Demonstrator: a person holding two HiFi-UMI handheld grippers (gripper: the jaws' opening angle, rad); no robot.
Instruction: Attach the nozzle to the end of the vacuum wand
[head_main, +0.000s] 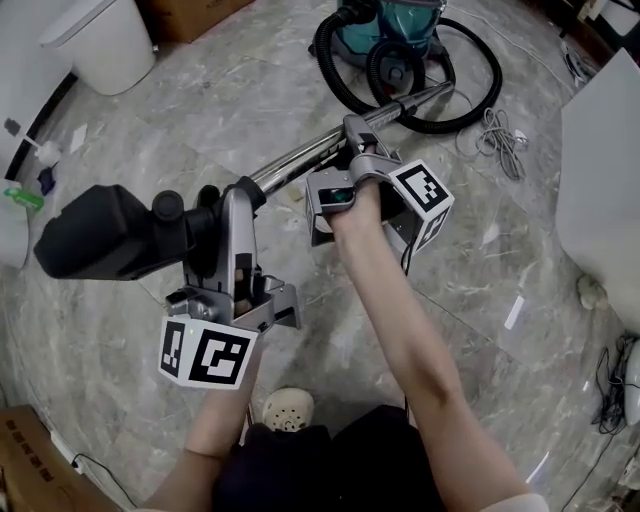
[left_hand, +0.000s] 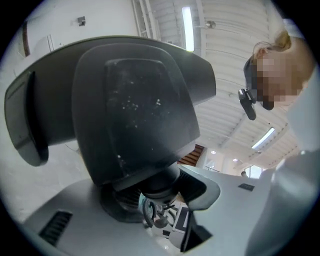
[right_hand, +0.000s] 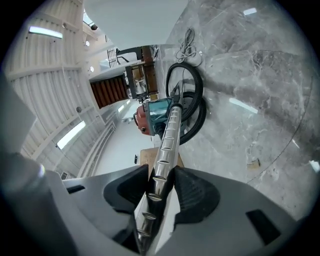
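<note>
One vacuum cleaner (head_main: 395, 22), teal, sits far on the marble floor (head_main: 520, 290) with its black hose (head_main: 493, 75) looped beside it. The wand (head_main: 300, 155), a metal tube, runs from there toward near left. The nozzle (head_main: 95, 235), a black floor head, is up off the floor at the wand's near end. Its neck meets the tube tip, but I cannot tell if it is seated.

Right gripper (head_main: 362, 140): jaws narrow, clamped across the wand. Left gripper (head_main: 228, 215): jaws closed on the nozzle's neck.

Step in hand, as I judge it, is mating neck to tube. Best done with the right holding the wand steady while the left lines the neck up with the tube and pushes straight along it. A cocked neck would likely jam.
</note>
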